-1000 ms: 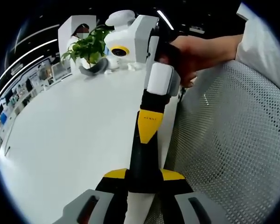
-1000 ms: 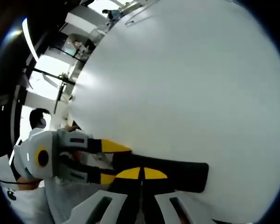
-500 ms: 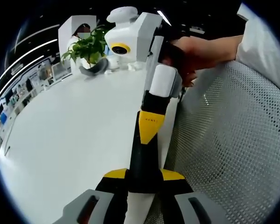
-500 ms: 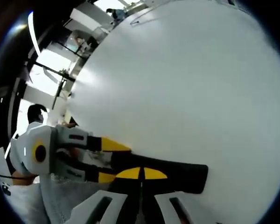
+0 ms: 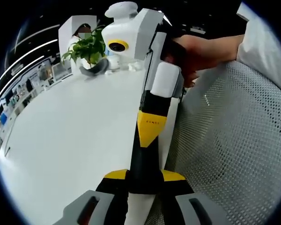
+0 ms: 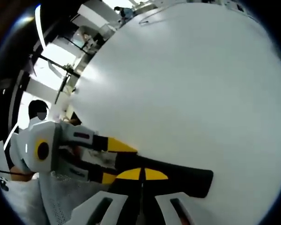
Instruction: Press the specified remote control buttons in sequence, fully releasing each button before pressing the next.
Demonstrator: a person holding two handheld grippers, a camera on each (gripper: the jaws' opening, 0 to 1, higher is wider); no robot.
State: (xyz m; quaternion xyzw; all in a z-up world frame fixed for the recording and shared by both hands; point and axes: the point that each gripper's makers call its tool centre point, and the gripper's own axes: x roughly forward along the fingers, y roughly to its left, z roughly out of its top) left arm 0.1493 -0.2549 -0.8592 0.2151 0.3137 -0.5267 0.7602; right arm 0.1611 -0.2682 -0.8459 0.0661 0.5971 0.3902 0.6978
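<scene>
Remote: we see a long black remote (image 5: pixel 143 161) sticking up between the left gripper's jaws. In the right gripper view the remote (image 6: pixel 189 177) lies flat over the table, with its far end free.
Left gripper: the left gripper (image 5: pixel 144 182) is clamped on the remote, one yellow tip on each side. In the right gripper view it (image 6: pixel 113 161) comes in from the left and holds the near end.
Right gripper: the right gripper (image 6: pixel 140 174) has its two yellow tips closed together, resting on top of the remote. In the left gripper view its yellow tip (image 5: pixel 151 126) touches the remote's face.
Button: we cannot tell which button is under the tip; it may be pressing one.
Hand: a hand (image 5: pixel 196 51) holds the right gripper.
Table: the white table (image 5: pixel 61 131) lies under the remote.
Plant: a green plant (image 5: pixel 89 47) stands at the far end of the table.
Mesh: a grey mesh seat (image 5: pixel 234 140) is just beside the table.
</scene>
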